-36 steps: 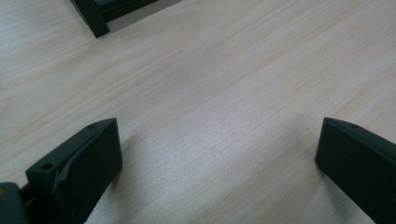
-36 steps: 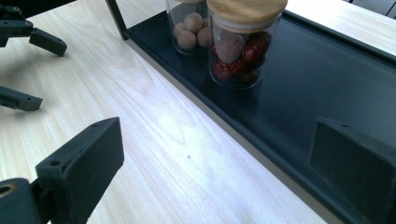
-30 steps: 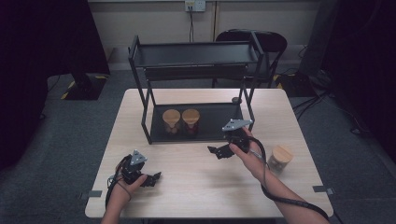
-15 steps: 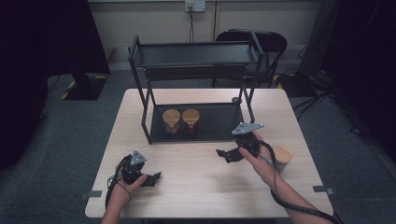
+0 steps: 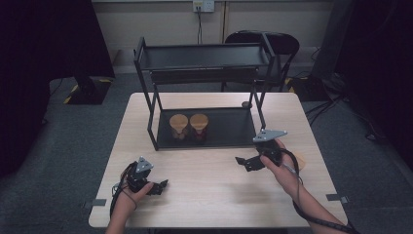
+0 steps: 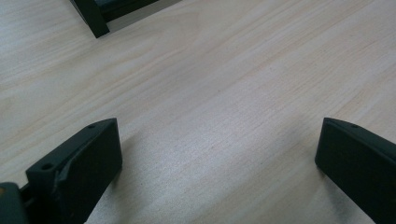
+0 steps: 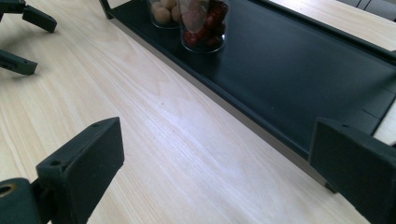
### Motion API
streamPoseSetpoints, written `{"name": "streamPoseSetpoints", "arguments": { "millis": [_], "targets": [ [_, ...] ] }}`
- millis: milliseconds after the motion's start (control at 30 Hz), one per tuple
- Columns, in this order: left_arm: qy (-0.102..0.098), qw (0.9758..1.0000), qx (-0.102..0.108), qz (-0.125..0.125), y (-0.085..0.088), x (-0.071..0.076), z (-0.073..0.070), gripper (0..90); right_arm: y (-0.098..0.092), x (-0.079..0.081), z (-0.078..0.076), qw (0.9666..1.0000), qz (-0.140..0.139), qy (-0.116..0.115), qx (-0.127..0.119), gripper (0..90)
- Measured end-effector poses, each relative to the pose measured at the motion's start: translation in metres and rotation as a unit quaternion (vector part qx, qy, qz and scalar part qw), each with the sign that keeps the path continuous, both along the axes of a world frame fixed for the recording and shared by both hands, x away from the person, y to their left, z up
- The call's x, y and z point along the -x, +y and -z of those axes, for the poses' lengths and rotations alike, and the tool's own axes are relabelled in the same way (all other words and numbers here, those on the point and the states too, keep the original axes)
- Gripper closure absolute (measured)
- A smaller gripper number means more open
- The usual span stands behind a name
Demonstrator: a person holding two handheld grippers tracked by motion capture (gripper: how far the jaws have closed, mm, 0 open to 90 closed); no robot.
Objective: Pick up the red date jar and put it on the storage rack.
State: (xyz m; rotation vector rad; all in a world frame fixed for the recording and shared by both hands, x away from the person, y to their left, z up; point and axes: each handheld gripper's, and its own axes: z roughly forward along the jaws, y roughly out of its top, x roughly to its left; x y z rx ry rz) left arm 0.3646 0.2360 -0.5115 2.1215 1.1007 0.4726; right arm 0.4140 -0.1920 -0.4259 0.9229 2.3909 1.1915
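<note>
Near the table's right edge, the right tool (image 5: pixel 246 163) points leftward, parted and empty, beside the lidded jar (image 5: pixel 298 161).

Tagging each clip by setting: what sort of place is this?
Probably a recording lab or studio: dark curtains hang around a pale wooden table, tape marks sit by its edge, and a black metal two-tier shelf stands on it.

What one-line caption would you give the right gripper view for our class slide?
Open right gripper above the wooden table, facing two filled jars on the black rack's bottom shelf.
</note>
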Motion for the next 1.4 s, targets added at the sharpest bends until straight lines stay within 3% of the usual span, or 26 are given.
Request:
{"name": "streamPoseSetpoints", "arguments": {
  "millis": [867, 1400],
  "targets": [
    [0.000, 1.0000, 0.000, 0.000, 0.000, 0.000, 0.000, 0.1, -0.047, 0.010, -0.001, 0.9995, 0.030, -0.001, 0.006, 2.7],
    [0.000, 1.0000, 0.000, 0.000, 0.000, 0.000, 0.000, 0.1, -0.076, 0.015, 0.004, 0.9983, 0.057, 0.002, -0.005, 2.6]
  ]
}}
